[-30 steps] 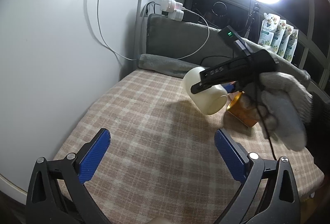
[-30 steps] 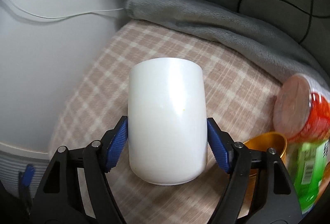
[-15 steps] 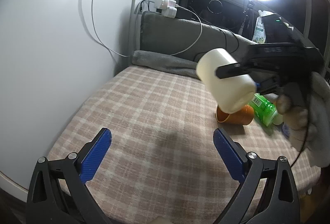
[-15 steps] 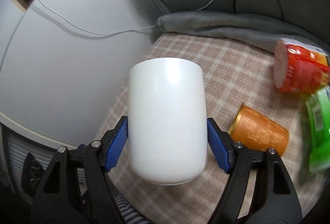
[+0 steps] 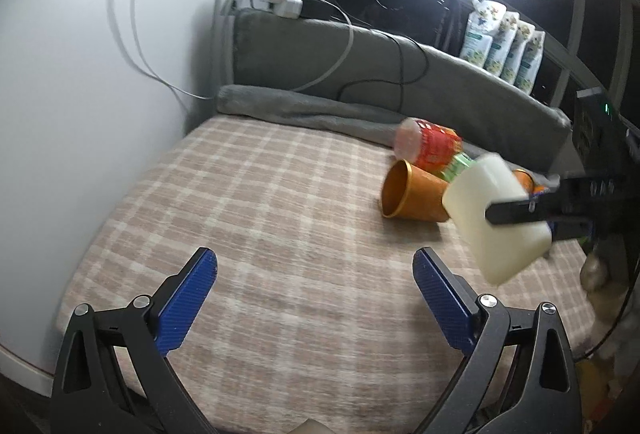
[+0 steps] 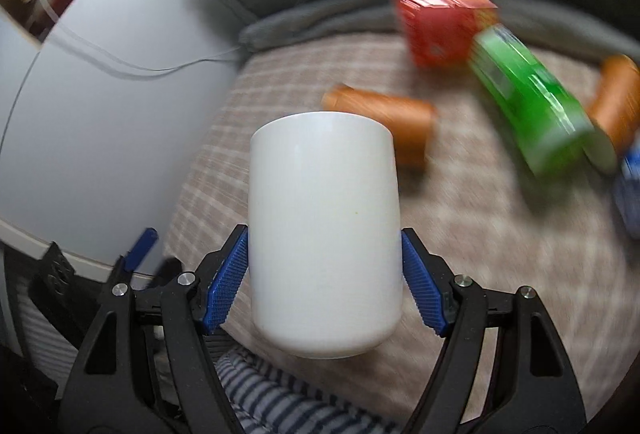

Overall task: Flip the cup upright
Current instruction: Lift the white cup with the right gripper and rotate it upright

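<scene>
My right gripper (image 6: 324, 270) is shut on a white cup (image 6: 324, 230), its blue pads pressed on the cup's two sides. In the left wrist view the cup (image 5: 492, 218) hangs tilted in the air above the right side of the checked table (image 5: 260, 234), held by the right gripper (image 5: 516, 214). Which end of the cup is open cannot be told. My left gripper (image 5: 314, 298) is open and empty, low over the table's near edge.
An orange cup (image 5: 412, 192) lies on its side on the table, with a red canister (image 5: 428, 144) and a green one (image 6: 532, 110) behind it, and another orange cup (image 6: 616, 98). A grey cushion (image 5: 320, 114) lines the back; a white wall (image 5: 80, 94) is on the left.
The right gripper has carried the white cup to the right and lower, and has turned it. The left gripper has stayed open with little movement.
</scene>
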A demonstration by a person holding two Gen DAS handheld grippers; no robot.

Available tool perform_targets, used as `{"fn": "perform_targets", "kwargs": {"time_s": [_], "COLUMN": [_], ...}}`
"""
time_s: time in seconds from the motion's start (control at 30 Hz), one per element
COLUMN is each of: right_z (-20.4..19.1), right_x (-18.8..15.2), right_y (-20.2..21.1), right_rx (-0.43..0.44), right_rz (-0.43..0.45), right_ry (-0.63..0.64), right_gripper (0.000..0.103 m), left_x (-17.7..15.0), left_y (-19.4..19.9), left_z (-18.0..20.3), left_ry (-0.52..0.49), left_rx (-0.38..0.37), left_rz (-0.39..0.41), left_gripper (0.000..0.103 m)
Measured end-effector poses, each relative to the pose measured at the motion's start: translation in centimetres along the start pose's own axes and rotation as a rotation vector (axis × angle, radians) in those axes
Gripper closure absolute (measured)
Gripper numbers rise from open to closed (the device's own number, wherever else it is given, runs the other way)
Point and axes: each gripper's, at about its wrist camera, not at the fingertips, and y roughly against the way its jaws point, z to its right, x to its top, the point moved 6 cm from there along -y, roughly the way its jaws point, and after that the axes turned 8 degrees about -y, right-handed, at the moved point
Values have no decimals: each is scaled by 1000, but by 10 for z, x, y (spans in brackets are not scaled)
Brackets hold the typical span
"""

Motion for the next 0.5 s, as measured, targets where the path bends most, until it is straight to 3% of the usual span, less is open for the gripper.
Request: {"fn": "perform_targets", "kwargs": {"time_s": [0.3,0.5], "right_z": [64,78], "right_x": [-16,-20], "right_y": [4,9], "right_rx": [-68,-78], "right_rz": [27,45], "right_ry": [-181,-223], "right_gripper": [26,26], "left_x": [1,0], "left_y": [-13,-20], "left_z": [34,56], "left_ry": [-14,-17], "left_rx": [-118,-196], "left_rz": [-71,-121], "left_gripper": [10,10]}}
